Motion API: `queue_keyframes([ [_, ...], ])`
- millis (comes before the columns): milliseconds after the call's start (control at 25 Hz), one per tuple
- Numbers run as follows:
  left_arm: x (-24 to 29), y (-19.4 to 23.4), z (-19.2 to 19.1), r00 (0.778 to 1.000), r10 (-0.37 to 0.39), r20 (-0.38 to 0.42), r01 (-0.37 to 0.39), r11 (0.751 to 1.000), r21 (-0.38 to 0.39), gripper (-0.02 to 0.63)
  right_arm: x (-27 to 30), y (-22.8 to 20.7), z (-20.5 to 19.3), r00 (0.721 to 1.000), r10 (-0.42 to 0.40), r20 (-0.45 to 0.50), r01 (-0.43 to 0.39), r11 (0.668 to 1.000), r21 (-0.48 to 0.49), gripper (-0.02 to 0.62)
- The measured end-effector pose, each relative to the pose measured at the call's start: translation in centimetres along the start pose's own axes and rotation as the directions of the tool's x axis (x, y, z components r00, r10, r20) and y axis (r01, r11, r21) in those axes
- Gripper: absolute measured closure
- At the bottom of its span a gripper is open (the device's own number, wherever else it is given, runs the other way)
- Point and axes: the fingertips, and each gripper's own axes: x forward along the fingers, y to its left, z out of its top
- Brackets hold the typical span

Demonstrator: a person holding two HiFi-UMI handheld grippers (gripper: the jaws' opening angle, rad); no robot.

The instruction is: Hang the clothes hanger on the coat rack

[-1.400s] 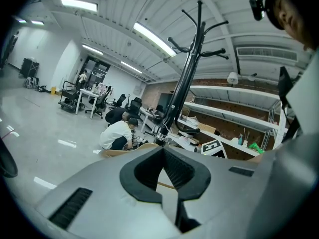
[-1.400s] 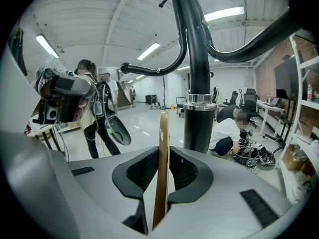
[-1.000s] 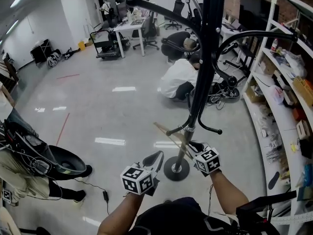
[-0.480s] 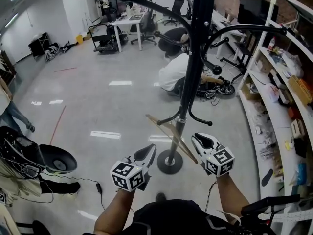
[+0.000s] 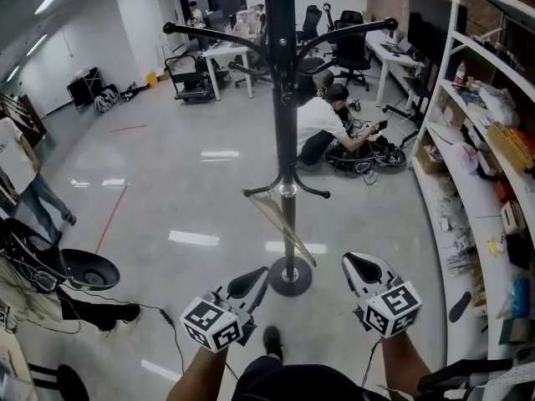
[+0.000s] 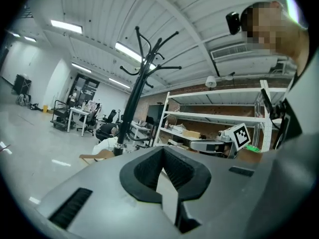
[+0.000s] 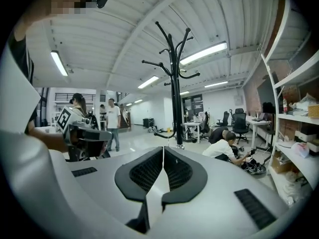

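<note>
One hanger [image 5: 270, 216] released on coat rack [image 5: 286, 132], left gripper [image 5: 256, 277], right gripper [image 5: 358, 265] withdrawn

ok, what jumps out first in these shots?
The tall black coat rack stands dead centre of the head view, with a wooden hanger on one of its low hooks. Nearer the camera, the left gripper and right gripper sit either side of its base, both shut and empty. A person crouches on the floor behind it.

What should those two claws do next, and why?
Probably just lower both away: the wooden hanger hangs on a low hook of the coat rack, and the left claw and right claw are both shut, empty and clear of it.
</note>
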Motion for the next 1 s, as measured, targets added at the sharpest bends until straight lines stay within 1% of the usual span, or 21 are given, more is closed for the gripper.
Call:
queue_keyframes([
  [120, -1.4, -4.9, -1.1, 1.0, 0.011, -0.008, -0.01, 1.0, 0.007, 0.606, -4.4, 1.4, -0.5, 0.999, 0.036, -0.004, -0.036, 0.999, -0.004, 0.584],
  [240, -2.4, -8.2, -2.1, 0.999, 0.031, -0.024, -0.031, 0.999, 0.013, 0.606, -7.3, 1.8, -0.8, 0.999, 0.05, 0.003, -0.05, 0.999, 0.003, 0.586],
  [480, -5.4, -11.6, -2.0, 0.994, 0.11, -0.02, -0.109, 0.993, 0.046, 0.606, -11.3, 3.7, -0.3, 0.996, 0.087, 0.028, -0.087, 0.996, 0.015, 0.586],
  [640, -7.5, -13.5, -2.0, 0.992, 0.121, -0.027, -0.119, 0.991, 0.058, 0.606, -12.9, 5.2, 0.0, 0.995, 0.096, 0.035, -0.096, 0.995, 0.012, 0.586],
  [720, -8.9, -14.2, -1.9, 0.992, 0.125, -0.021, -0.124, 0.99, 0.061, 0.606, -13.5, 6.6, 0.3, 0.995, 0.096, 0.039, -0.095, 0.995, -0.02, 0.586],
  [840, -13.1, -16.0, -2.0, 0.989, 0.145, 0.021, -0.146, 0.988, 0.045, 0.606, -15.6, 10.3, 0.7, 0.995, 0.091, 0.04, -0.089, 0.994, -0.056, 0.586],
  [920, -17.2, -17.5, -2.0, 0.986, 0.156, 0.053, -0.157, 0.987, 0.024, 0.606, -17.4, 13.0, 0.5, 0.998, 0.054, 0.038, -0.052, 0.998, -0.046, 0.585],
  [1000, -21.3, -18.6, -2.7, 0.986, 0.155, 0.064, -0.156, 0.988, 0.014, 0.606, -19.1, 16.1, -0.1, 0.999, 0.034, 0.03, -0.032, 0.999, -0.038, 0.584],
])
